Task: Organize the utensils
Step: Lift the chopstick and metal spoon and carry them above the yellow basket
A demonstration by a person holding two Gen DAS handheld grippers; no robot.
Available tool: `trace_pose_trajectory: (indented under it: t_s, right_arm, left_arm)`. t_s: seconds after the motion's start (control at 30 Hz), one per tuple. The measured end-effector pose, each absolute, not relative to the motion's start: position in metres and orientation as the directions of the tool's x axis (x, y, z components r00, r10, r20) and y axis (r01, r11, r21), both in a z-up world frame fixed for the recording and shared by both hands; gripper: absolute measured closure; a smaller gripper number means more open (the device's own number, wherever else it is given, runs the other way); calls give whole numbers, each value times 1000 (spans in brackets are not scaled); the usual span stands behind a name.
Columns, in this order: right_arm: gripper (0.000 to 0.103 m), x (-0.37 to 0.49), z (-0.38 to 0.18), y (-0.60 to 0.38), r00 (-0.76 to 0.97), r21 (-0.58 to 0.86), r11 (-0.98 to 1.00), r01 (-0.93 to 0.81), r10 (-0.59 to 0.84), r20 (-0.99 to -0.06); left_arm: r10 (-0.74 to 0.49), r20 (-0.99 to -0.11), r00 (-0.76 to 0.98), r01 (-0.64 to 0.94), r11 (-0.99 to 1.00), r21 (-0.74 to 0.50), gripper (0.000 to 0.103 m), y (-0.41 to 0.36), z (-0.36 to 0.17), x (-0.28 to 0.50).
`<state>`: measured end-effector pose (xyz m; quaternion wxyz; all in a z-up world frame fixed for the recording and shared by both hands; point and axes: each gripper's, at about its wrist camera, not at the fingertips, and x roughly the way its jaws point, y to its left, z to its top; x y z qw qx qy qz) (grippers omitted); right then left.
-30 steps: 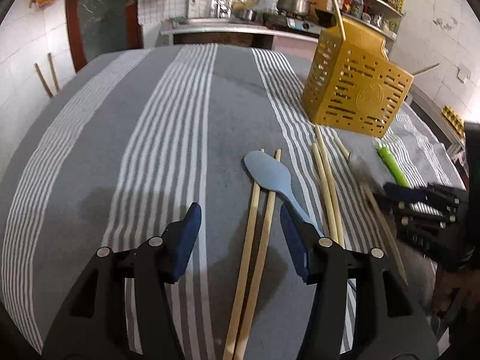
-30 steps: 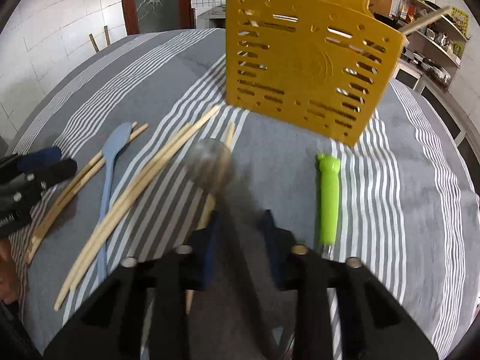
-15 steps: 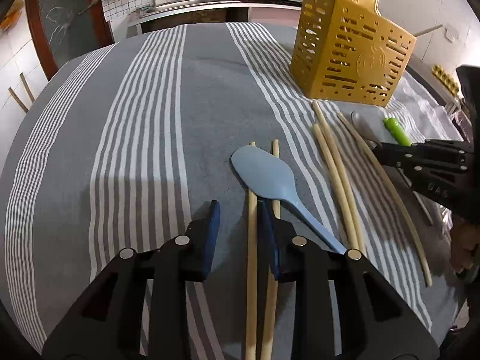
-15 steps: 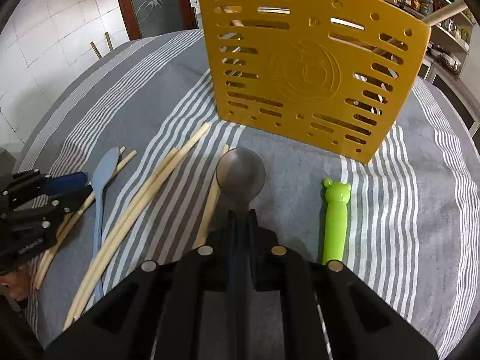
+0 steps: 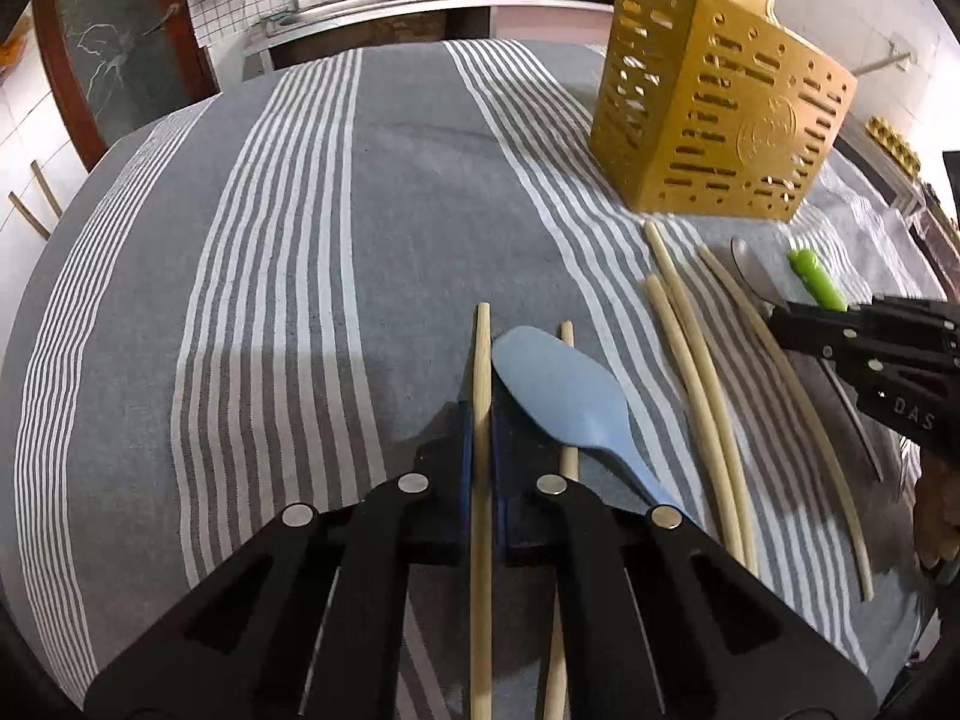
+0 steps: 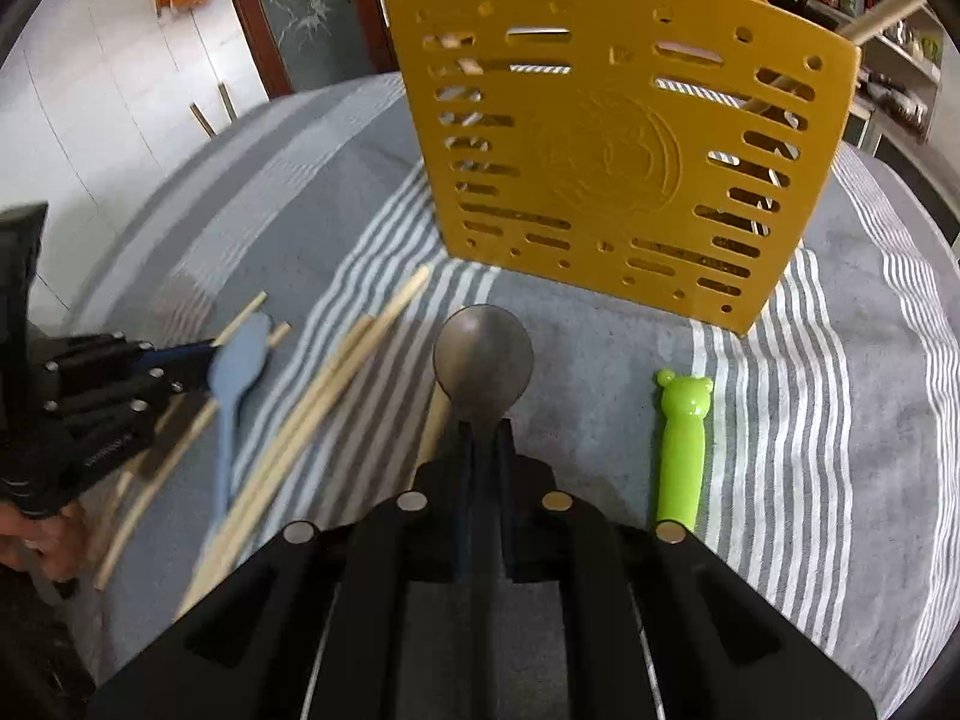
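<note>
**A:** Chopstick (image 5: 482, 420) first, from the left wrist view. Your left gripper (image 5: 480, 414) has its jaws pinched on that pale wooden stick, and the stick's long axis runs straight along the fingers, tip pointing toward the far edge of the table (image 5: 270, 240). The yellow holder (image 5: 714, 120) stands off to the right, near the table's far right edge, so I judge you will have to swing that way and tip the stick upright.

**B:** And what lies beside it?

**A:** The blue spoon (image 5: 564, 396) lies just beside the right jaw, its bowl resting over a second chopstick (image 5: 567, 462). More sticks lie loose further right.

**B:** Now the right wrist view?

**A:** Your right gripper (image 6: 483, 450) is pressed together on the neck of the metal spoon (image 6: 483, 357). Its dull grey bowl juts forward past the fingertips, the handle in line with the fingers. The yellow holder (image 6: 618, 138) rises directly ahead and close, slotted wall facing you, a few sticks already poking from its top. This hand is clearly the nearer one. The green handle (image 6: 681, 444) lies on the cloth just to the right, untouched.
</note>
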<state>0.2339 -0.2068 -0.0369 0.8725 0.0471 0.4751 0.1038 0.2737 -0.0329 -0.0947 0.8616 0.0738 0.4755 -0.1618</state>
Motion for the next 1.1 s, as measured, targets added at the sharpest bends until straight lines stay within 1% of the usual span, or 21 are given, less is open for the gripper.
trace_pose_trajectory:
  t_s: [0.23, 0.4, 0.53, 0.93, 1.1]
  right_arm:
    - [95, 221, -10, -218, 609, 230, 964, -133, 262, -748]
    - [95, 202, 17, -230, 700, 283, 948, -143, 299, -649]
    - [95, 190, 34, -241, 747, 295, 943, -151, 305, -591]
    - [95, 165, 67, -254, 817, 288, 943, -165, 294, -496]
    - [95, 151, 80, -259, 838, 276, 945, -176, 291, -461]
  left_arm:
    - [-244, -776, 582, 314, 947, -62, 99, -29, -62, 261]
    - [-274, -700, 660, 293, 951, -97, 99, -22, -32, 248]
    - [-291, -643, 709, 289, 951, -112, 99, -19, -8, 234]
    - [-339, -532, 776, 309, 940, -148, 98, -29, 40, 199]
    - [-351, -506, 788, 324, 935, -144, 98, -34, 54, 188]
